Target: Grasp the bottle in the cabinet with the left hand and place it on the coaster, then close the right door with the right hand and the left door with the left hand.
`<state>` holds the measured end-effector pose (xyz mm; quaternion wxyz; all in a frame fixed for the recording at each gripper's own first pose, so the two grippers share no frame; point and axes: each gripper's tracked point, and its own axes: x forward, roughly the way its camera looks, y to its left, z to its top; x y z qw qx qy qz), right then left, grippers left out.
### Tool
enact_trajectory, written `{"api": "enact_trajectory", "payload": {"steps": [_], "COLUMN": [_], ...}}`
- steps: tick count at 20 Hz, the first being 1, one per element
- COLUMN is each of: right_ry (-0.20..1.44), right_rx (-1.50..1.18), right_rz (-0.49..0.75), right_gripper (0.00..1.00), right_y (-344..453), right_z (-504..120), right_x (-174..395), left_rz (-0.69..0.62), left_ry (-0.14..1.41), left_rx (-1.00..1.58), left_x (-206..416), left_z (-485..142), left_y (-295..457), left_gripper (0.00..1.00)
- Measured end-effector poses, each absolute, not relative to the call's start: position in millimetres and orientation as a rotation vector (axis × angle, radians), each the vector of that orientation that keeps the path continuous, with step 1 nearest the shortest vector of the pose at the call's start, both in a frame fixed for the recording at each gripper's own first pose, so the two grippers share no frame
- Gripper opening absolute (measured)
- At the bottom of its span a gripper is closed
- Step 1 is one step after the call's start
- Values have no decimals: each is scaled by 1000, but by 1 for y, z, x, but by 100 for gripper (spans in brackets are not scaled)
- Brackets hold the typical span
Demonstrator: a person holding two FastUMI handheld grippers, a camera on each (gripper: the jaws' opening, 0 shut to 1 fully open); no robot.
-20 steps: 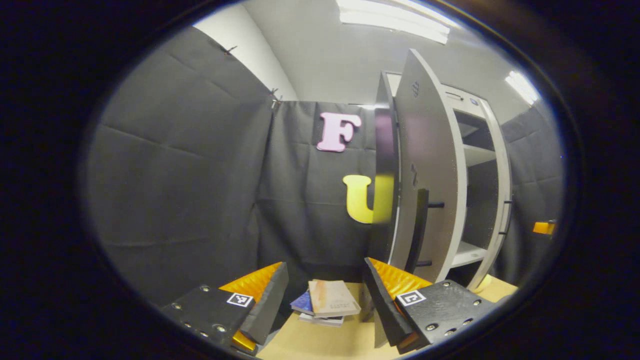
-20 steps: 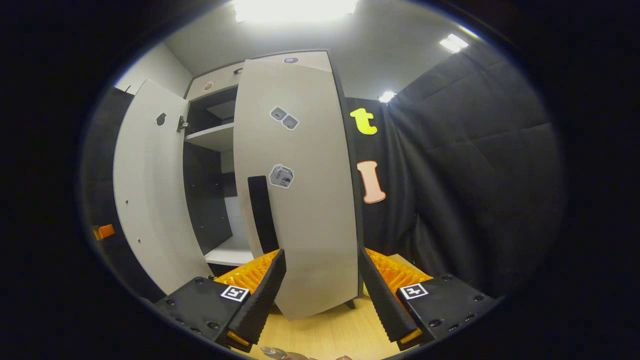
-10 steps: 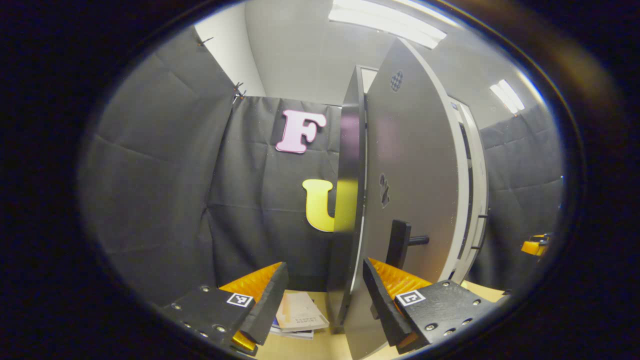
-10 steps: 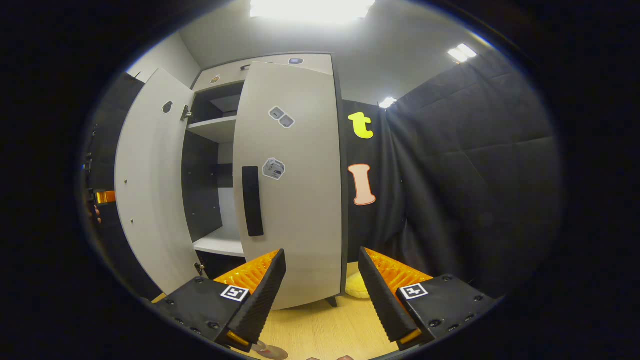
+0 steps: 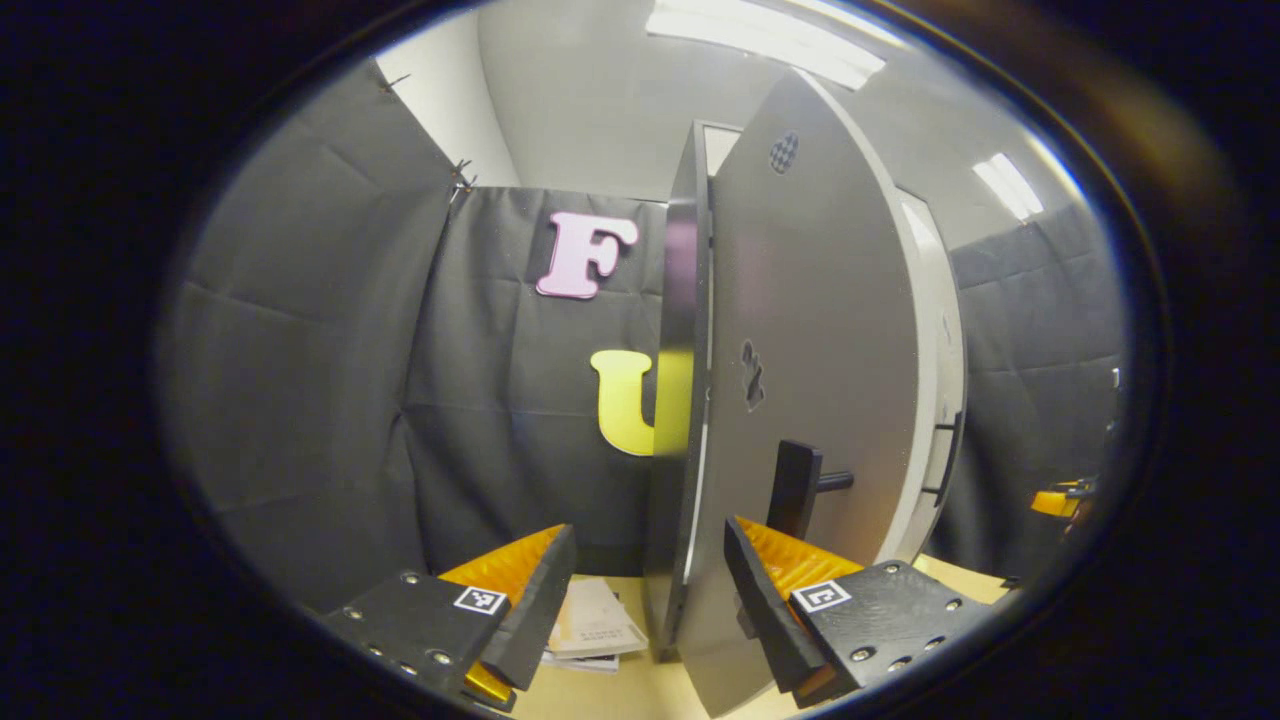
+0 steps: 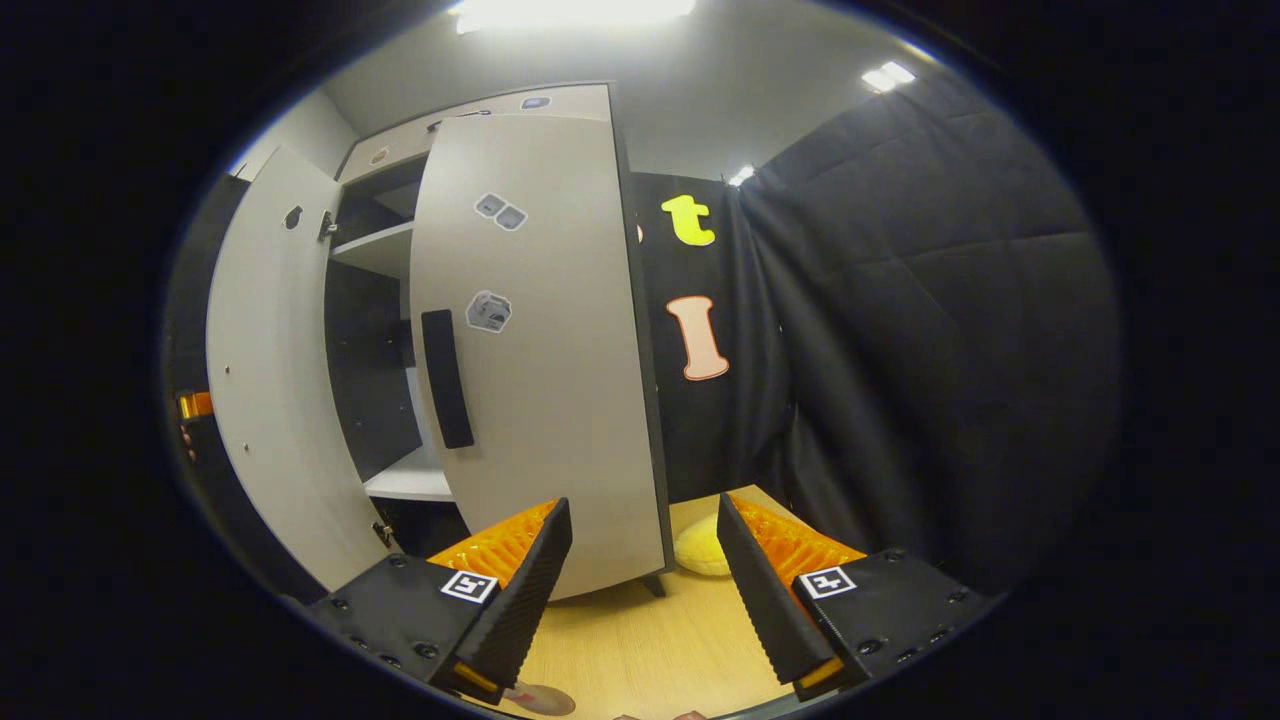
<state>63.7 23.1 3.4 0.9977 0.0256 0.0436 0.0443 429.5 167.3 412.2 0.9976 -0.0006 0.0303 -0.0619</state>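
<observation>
Left door (image 5: 810, 380) is what the coming move turns on. In the left gripper view it stands upright, long axis vertical, swung partway, its outer face angled toward the camera and its lower corner running down between the left gripper (image 5: 650, 590) fingers. The inner finger on the right side of that view sits right at the door face, contact can't be confirmed. Its dark handle (image 5: 795, 490) is a vertical bar just above and right of the jaws. Left jaws wide open, holding nothing; door is not clamped, looks like a push with the finger side.

In the right gripper view the same door (image 6: 262, 380) shows its pale inner face at far left, open, with a gap to the cabinet interior and shelf (image 6: 375, 250). Right door (image 6: 535, 350) looks close to shut, handle (image 6: 446, 392) vertical, lying ahead and left of the right gripper (image 6: 635, 570), apart from it. Right jaws wide open, empty.

Left gripper is clearly the nearer one to the left door, so it takes the closing; judgement: push rightward in its own view, toward the cabinet.

Bottle and coaster: can't place either with confidence; something small sits at the bottom edge of the right gripper view on the wooden surface (image 6: 650, 650), too cut off to tell. Yellow soft thing (image 6: 700, 548) by the cabinet foot, books (image 5: 595, 630) on the surface left of the door.
</observation>
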Motion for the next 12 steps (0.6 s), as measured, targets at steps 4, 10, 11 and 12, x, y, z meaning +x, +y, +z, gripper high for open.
{"api": "enact_trajectory", "payload": {"steps": [4, 10, 11, 12], "right_ry": [90, 94, 98, 101], "right_rx": [54, 39, 39, 41], "right_rz": [107, 129, 128, 127], "right_gripper": [94, 93, 93, 93], "right_y": [18, -3, -8, -13], "right_z": [7, 12, 12, 14], "right_x": [80, 96, 102, 107], "left_rz": [-187, -129, -140, -153], "left_ry": [74, 79, 76, 75], "left_rx": [-15, -133, -167, -194], "left_x": [432, 462, 466, 467], "left_z": [404, 385, 383, 381], "left_y": [115, 62, 49, 37], "left_gripper": [91, 95, 88, 88]}}
